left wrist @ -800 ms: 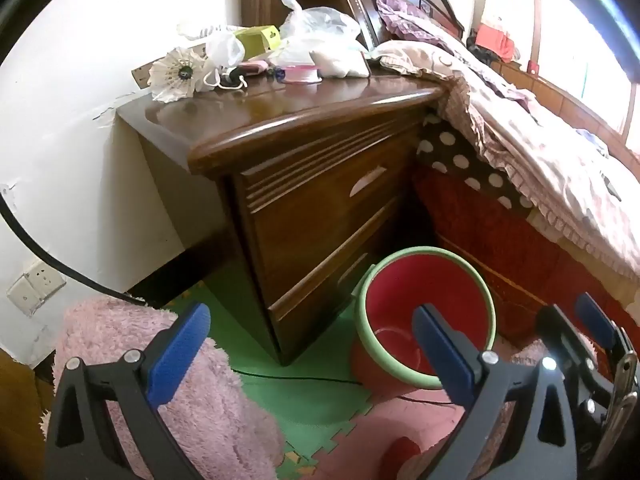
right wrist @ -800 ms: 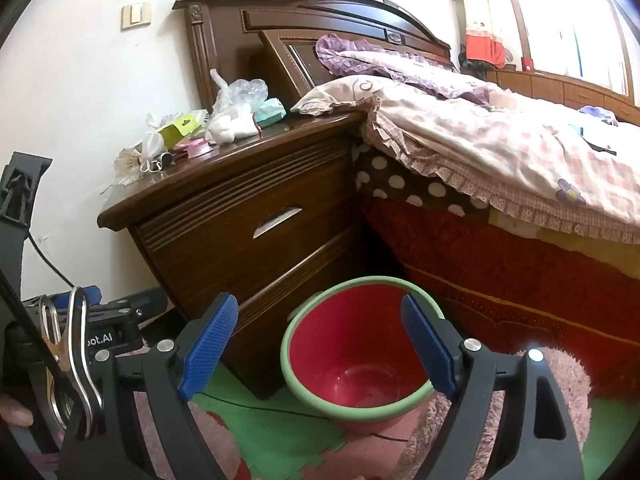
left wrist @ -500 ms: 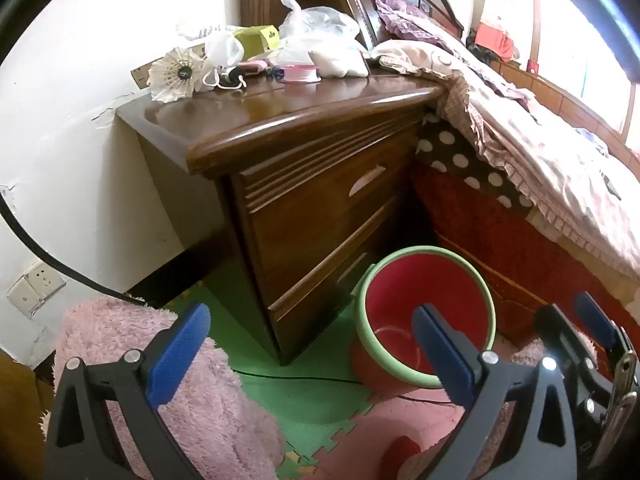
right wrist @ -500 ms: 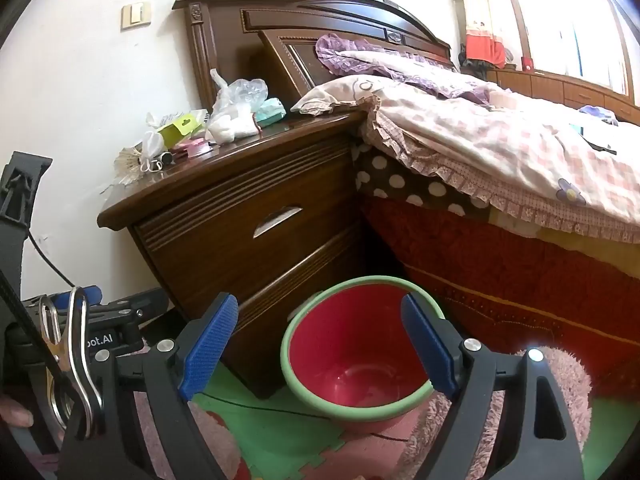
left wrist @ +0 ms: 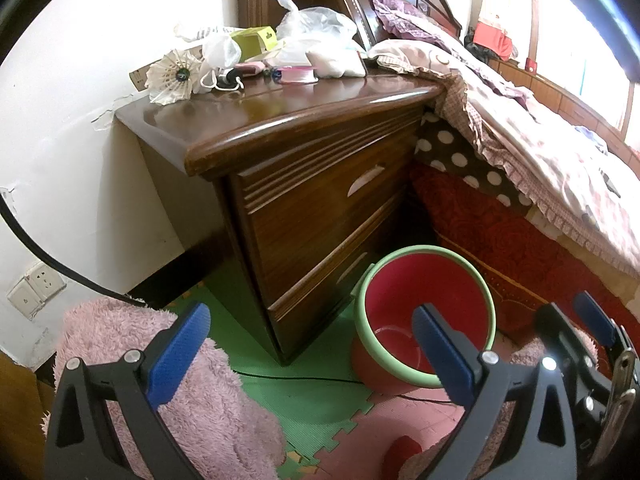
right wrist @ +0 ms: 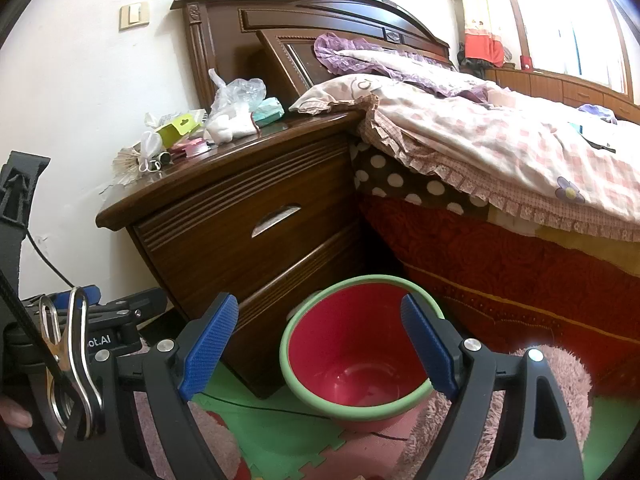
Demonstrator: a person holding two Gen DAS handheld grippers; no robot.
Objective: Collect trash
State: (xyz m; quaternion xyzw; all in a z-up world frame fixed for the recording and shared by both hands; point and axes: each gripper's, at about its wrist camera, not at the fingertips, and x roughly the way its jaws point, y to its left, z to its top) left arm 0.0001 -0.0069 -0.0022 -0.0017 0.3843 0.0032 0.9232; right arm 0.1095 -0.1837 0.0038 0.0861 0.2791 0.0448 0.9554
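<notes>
left gripper [left wrist: 308, 354] fingers wide and empty, right gripper [right wrist: 320, 344] fingers wide and empty, red bin [right wrist: 356, 354] near nightstand [right wrist: 248, 220], trash pile [left wrist: 256, 60] on top

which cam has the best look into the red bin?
Right wrist. The red bin sits near frame centre between the open jaws, with its green rim and most of the floor visible; it looks empty. In the left wrist view the same bin is off-centre and one jaw covers part of its inside.

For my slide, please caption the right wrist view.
Open right gripper above empty red bin beside cluttered nightstand.
</notes>
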